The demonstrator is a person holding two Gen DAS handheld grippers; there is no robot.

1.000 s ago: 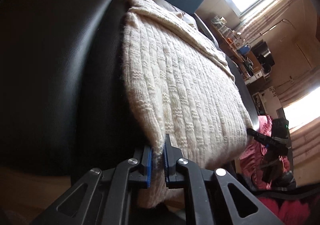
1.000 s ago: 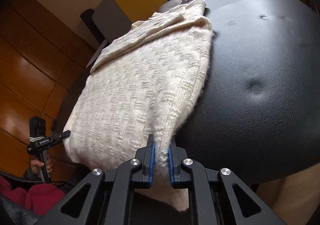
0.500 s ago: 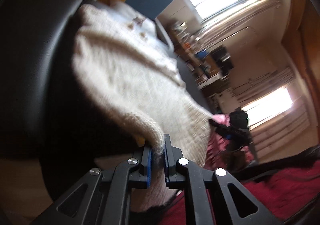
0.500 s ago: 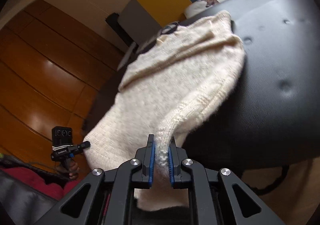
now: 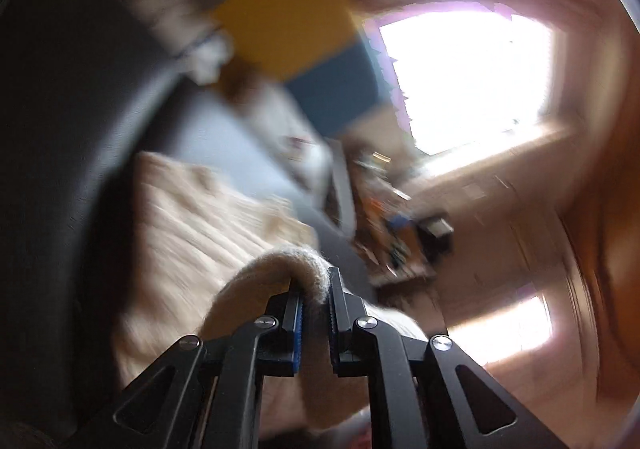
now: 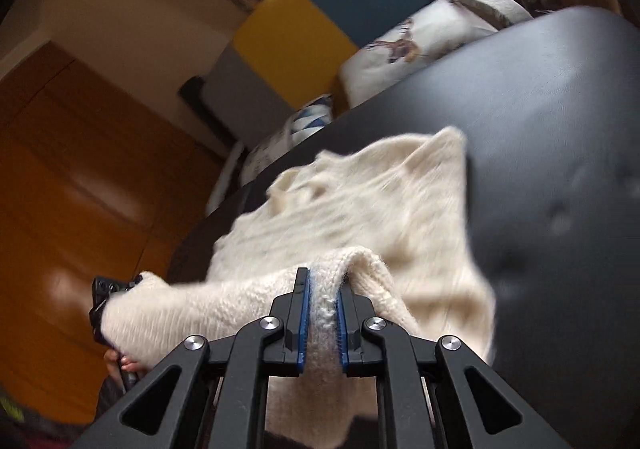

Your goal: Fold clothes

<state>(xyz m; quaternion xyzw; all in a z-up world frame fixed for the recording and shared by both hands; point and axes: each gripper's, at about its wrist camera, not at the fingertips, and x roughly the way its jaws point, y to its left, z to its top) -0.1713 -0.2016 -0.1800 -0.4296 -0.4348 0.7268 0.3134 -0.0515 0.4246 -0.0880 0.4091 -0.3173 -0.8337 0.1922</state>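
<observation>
A cream knitted sweater (image 6: 360, 201) lies on a black padded surface (image 6: 540, 121), its near hem lifted off it. My right gripper (image 6: 323, 289) is shut on one corner of that hem, and the knit humps up over its fingers. In the blurred left wrist view my left gripper (image 5: 316, 289) is shut on the other hem corner, with the sweater (image 5: 192, 217) stretching away to the left of it. The left gripper (image 6: 116, 297) also shows at the far left of the right wrist view, half hidden by the raised hem, with a hand under it.
A yellow and blue chair back (image 6: 320, 9) and a printed cushion (image 6: 416, 41) stand behind the black surface. Orange wooden panels (image 6: 72, 169) fill the left side. A bright window (image 5: 472, 77) and a cluttered shelf (image 5: 400, 217) lie to the right in the left wrist view.
Both grippers have lifted the near hem and carried it forward over the sweater's body. The hem now arches above the fingers, and the left wrist view has swung upward and blurred.
</observation>
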